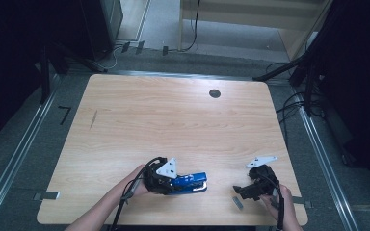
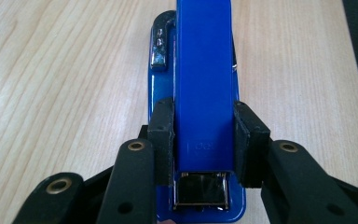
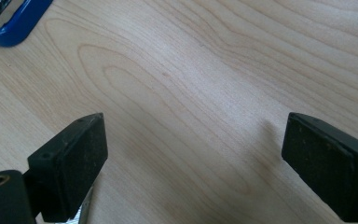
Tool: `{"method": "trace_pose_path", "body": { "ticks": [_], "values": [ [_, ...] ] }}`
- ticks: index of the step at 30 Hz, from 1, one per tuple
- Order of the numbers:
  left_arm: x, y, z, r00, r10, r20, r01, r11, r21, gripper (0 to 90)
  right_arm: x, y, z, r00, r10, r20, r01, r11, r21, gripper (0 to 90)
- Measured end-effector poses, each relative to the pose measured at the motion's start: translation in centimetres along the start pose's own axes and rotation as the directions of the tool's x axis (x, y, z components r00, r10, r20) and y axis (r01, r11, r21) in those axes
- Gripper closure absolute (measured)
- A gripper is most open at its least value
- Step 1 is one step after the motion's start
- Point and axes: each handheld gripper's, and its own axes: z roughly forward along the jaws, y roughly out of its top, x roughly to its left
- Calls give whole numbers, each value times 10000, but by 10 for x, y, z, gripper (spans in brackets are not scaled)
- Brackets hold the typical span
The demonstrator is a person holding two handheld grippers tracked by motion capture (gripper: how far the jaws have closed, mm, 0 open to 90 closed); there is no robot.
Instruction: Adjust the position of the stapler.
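Nearby, small grey strip (image 1: 237, 202) beside right tongs (image 1: 240, 190).

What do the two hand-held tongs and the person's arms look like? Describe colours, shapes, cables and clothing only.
Both the left tongs and the right tongs are black, each topped by a grey three-cornered plate with small holes. A black cable trails back from each along the forearm. Their jaws end in blocky black pads, and brass-ringed holes mark the arms. The forearms are bare, with no sleeves in sight.
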Motion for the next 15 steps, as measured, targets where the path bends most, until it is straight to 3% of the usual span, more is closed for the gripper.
{"method": "trace_pose_path", "body": {
  "ticks": [7, 15],
  "values": [
    [1, 3, 1, 9978, 528, 393, -533, 9985, 137, 664, 2, -2, -2, 10000, -54, -69, 53, 9998, -166, 72],
    [-3, 6, 5, 9946, 820, 635, -827, 9965, 84, 664, 1, -4, -2, 9999, -66, -85, 65, 9998, -181, 72]
  ]
}}
